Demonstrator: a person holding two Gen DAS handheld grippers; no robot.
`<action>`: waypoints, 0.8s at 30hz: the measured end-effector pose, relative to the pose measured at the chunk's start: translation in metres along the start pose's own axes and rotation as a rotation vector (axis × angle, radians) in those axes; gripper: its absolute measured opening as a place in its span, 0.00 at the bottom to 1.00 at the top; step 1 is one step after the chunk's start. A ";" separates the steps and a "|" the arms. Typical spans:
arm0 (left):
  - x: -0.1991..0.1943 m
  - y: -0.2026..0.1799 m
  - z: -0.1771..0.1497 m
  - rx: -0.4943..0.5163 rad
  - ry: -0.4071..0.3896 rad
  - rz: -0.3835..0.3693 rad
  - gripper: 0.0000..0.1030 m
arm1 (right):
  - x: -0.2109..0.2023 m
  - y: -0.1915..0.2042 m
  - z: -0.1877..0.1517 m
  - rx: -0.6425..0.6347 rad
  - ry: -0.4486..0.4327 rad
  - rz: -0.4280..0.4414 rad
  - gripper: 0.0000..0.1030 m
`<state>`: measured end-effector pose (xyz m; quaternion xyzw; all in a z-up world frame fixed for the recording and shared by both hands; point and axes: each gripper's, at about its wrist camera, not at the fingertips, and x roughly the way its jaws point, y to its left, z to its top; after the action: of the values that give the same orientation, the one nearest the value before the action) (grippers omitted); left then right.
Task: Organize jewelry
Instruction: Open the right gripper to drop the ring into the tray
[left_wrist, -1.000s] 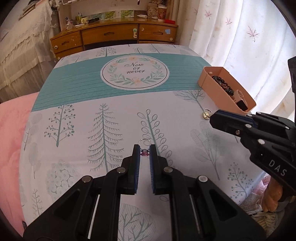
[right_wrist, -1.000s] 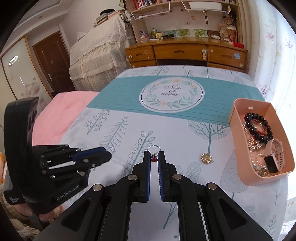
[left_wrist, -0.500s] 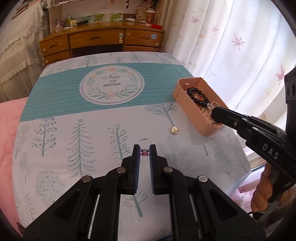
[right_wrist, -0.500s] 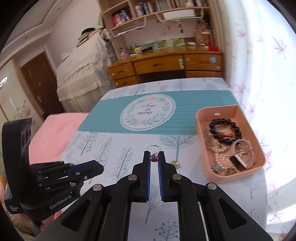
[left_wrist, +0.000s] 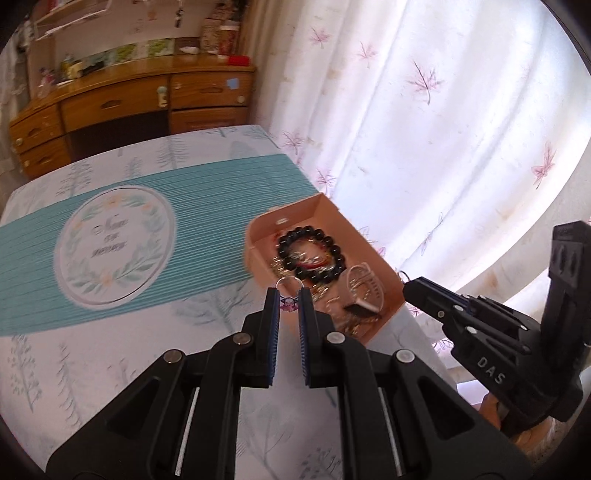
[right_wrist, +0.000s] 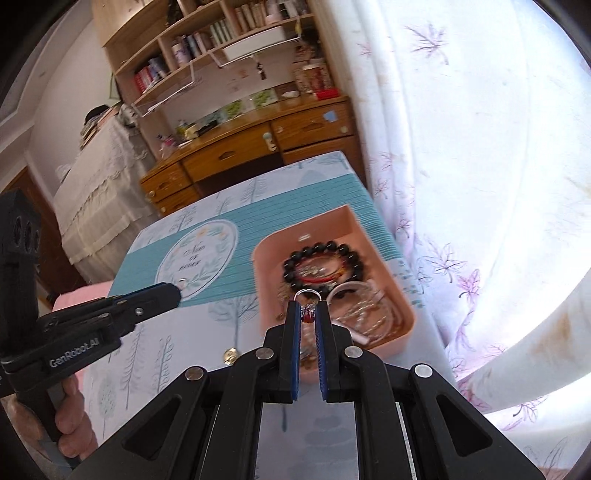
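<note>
Left gripper (left_wrist: 289, 300) is closed on a small ring with a purple charm (left_wrist: 289, 303), silver loop sticking up past the fingertips. It hangs above the near-left corner of the pink tray (left_wrist: 258, 232), over the printed tablecloth (left_wrist: 147, 325).

Right gripper (right_wrist: 306, 312) is clamped on a second small ring with a red charm (right_wrist: 307, 313), loop poking out over the tips. It sits above the near end of the tray (right_wrist: 266, 266); ring is held in the air, not in the tray.

Tray stands at the right edge of the table by the white curtain (left_wrist: 424, 129). Inside it: black bead bracelet (left_wrist: 314, 240) at the far end with a red cord across it, pink-strapped watch (left_wrist: 364, 282) nearer, plus a tangle of gold and silver chains, details too blurred to sort.

Gold coin-like pendant (right_wrist: 230, 355) lies on the tablecloth just left of the tray, near the right gripper's left finger.

In the left wrist view the right gripper's fingers (left_wrist: 424, 295) show at the right, beside the tray's near-right corner. In the right wrist view the left gripper (right_wrist: 162, 295) shows at the left, over the teal band with the round wreath print (right_wrist: 195, 258).

Wooden desk with drawers (right_wrist: 258, 144) stands behind the table.
</note>
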<state>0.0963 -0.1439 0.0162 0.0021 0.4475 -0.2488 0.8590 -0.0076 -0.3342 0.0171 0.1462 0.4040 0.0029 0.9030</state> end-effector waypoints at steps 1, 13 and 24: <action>0.010 -0.005 0.004 0.007 0.018 -0.016 0.07 | 0.001 -0.007 0.004 0.008 -0.007 -0.009 0.08; 0.089 -0.030 -0.002 0.031 0.172 -0.049 0.13 | 0.030 -0.039 0.018 0.044 0.038 -0.040 0.08; 0.029 0.020 -0.011 -0.086 0.057 -0.013 0.63 | 0.047 -0.014 0.004 0.038 0.081 -0.005 0.12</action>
<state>0.1105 -0.1359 -0.0172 -0.0308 0.4820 -0.2346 0.8436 0.0253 -0.3427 -0.0183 0.1621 0.4405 -0.0011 0.8830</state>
